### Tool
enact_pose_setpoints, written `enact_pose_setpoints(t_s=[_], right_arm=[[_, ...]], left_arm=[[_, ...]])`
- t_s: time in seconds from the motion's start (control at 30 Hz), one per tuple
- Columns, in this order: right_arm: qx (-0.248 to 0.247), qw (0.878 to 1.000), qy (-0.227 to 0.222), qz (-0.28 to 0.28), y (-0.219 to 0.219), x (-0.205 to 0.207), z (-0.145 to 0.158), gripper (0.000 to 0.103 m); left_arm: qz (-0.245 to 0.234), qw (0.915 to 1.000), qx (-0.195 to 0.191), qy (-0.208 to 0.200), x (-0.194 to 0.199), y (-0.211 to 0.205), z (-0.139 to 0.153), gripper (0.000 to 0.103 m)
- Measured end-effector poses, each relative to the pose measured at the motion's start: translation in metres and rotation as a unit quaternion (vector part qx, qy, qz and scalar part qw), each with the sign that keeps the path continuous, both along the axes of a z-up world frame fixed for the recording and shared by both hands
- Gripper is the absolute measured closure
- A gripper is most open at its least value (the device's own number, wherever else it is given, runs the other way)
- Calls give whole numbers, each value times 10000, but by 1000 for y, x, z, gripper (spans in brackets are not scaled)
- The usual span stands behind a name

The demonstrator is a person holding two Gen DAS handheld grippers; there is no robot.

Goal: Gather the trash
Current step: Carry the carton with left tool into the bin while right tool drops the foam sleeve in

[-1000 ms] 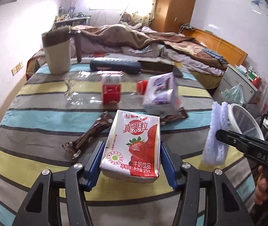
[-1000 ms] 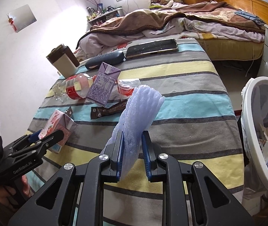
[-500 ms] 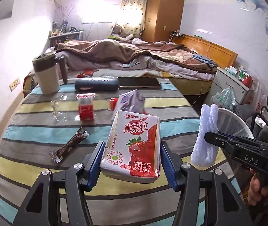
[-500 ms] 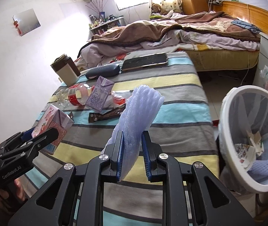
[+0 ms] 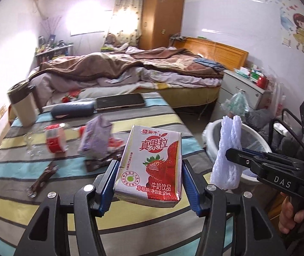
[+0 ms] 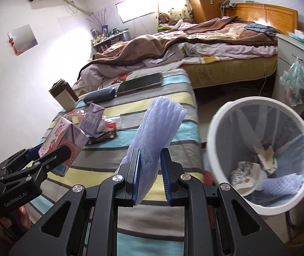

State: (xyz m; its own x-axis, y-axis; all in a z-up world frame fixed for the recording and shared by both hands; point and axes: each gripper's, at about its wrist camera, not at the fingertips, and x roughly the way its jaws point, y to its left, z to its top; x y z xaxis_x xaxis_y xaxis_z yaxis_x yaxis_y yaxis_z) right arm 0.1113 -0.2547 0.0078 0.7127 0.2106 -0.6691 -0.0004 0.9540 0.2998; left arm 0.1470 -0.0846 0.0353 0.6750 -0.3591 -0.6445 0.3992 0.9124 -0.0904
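Striped cloth in grey, yellow and blue covered the tabletop [image 5: 19, 200]. At its far left corner stood a beige mug with a dark lid [image 5: 22, 104]. To the right of the mug, a dark case [image 5: 73, 109] and a flat dark tablet [image 5: 120, 102] lay along the far edge. Nearer, a clear bottle with a red label [image 5: 53, 143] lay on its side, with a purple carton [image 5: 96, 138] just beside it. Two brown wrappers [image 5: 42, 179] lay on the cloth in front of them.

The left gripper [image 5: 149, 183] was clamped on a strawberry milk carton [image 5: 152, 164], one blue pad against each side, with the carton held clear above the cloth.

Further right, the right gripper [image 6: 149, 170] was closed tightly on a strip of white foam netting [image 6: 158, 125], which stood up between the pads and was squeezed thin at the grip. A hand [image 5: 290, 215] was visible on its handle.

At far right, beyond the tabletop edge, a white waste bin [image 6: 214, 132] with a clear liner stood on the floor. Crumpled paper and another piece of foam netting lay inside it. The held netting was beside the bin rim, not over the opening.
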Motion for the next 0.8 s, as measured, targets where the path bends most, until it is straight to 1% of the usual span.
enact_pose_setpoints(t_s=[0.27,0.53,0.73,0.8], right_arm=[[-84,9992,-22,-386,-43,-14,4,82],[-166,9957,153,-894,-87,-23,-5,81],[-243,9913,300,-1259,-113,-27,-11,81],[-243,9901,388,-1330,-122,-27,-15,81]], left_arm=[[-545,9985,30,-12,-1,-58,0,46],[-967,9953,34,100,-1,-110,-7,46],[-1342,9908,-59,192,2,-148,-11,46],[-1455,9891,-32,200,4,-161,-14,46]])
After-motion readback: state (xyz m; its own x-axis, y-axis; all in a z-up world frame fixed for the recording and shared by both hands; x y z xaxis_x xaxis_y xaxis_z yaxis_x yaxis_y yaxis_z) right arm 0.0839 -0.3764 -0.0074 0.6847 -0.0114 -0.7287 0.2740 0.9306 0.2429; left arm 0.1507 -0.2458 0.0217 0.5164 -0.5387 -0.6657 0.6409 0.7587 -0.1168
